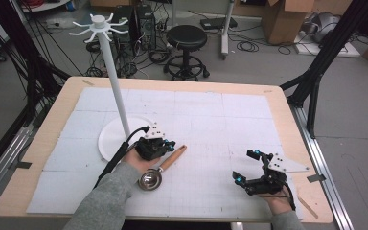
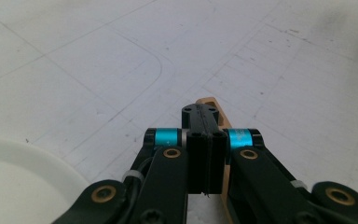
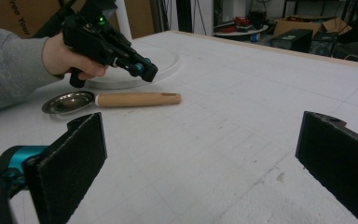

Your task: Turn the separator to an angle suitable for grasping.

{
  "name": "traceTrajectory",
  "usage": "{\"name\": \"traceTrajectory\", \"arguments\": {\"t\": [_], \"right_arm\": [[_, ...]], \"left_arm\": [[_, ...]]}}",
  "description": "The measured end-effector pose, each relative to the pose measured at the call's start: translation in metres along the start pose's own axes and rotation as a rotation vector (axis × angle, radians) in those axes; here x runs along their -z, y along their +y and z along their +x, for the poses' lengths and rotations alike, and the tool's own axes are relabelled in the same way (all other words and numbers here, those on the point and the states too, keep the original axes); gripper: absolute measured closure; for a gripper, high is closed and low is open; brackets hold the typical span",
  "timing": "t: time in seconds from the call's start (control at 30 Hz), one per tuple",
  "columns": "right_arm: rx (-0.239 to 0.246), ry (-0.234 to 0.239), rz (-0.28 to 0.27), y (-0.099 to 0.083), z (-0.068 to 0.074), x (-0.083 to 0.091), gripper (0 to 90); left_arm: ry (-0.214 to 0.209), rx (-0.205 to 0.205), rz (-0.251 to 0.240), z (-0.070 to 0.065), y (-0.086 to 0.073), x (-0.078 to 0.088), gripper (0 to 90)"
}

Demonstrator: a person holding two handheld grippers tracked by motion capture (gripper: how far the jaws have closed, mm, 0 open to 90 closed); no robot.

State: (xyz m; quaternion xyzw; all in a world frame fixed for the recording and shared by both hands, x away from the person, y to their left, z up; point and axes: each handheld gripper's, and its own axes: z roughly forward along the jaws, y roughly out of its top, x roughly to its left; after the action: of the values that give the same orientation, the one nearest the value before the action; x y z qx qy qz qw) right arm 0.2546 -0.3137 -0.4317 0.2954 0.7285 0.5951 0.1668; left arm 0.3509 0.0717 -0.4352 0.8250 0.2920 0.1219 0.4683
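Note:
A metal scoop with a round bowl (image 1: 149,180) and a wooden handle (image 1: 173,157) lies flat on the white mat, left of centre. My left gripper (image 1: 170,143) hovers just over the handle with its jaws pressed together and nothing between them. In the left gripper view the shut gripper (image 2: 204,122) points down at the mat, and the handle (image 2: 224,120) peeks out behind the jaws. The right gripper view shows the handle (image 3: 137,99) lying clear below the left gripper (image 3: 148,73). My right gripper (image 1: 245,166) rests near the front right, jaws wide apart and empty (image 3: 200,158).
A white hook stand rises on a thin pole (image 1: 115,81) from a round base (image 1: 111,139) just behind my left hand; its rim (image 2: 18,182) appears at the lower left of the left gripper view. A stool (image 1: 187,40), cables and boxes lie beyond the table's far edge.

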Motion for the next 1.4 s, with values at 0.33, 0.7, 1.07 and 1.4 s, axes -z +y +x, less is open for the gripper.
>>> {"name": "traceTrajectory", "arguments": {"t": [0.33,0.7,1.07,1.4], "right_arm": [[0.005,0.002,-0.001,0.000,0.000,-0.001,0.9],[0.010,0.005,0.009,0.000,-0.001,-0.001,0.9],[0.011,0.006,0.012,-0.001,-0.001,-0.002,0.9],[0.009,0.007,0.016,-0.001,-0.001,-0.004,0.9]], "left_arm": [[-0.003,0.009,0.071,0.007,-0.001,-0.013,89.6],[-0.008,0.000,0.129,0.005,0.002,-0.023,89.6],[-0.022,0.010,0.126,0.007,0.001,-0.024,89.6],[-0.033,0.028,0.128,0.009,0.002,-0.025,89.7]]}}
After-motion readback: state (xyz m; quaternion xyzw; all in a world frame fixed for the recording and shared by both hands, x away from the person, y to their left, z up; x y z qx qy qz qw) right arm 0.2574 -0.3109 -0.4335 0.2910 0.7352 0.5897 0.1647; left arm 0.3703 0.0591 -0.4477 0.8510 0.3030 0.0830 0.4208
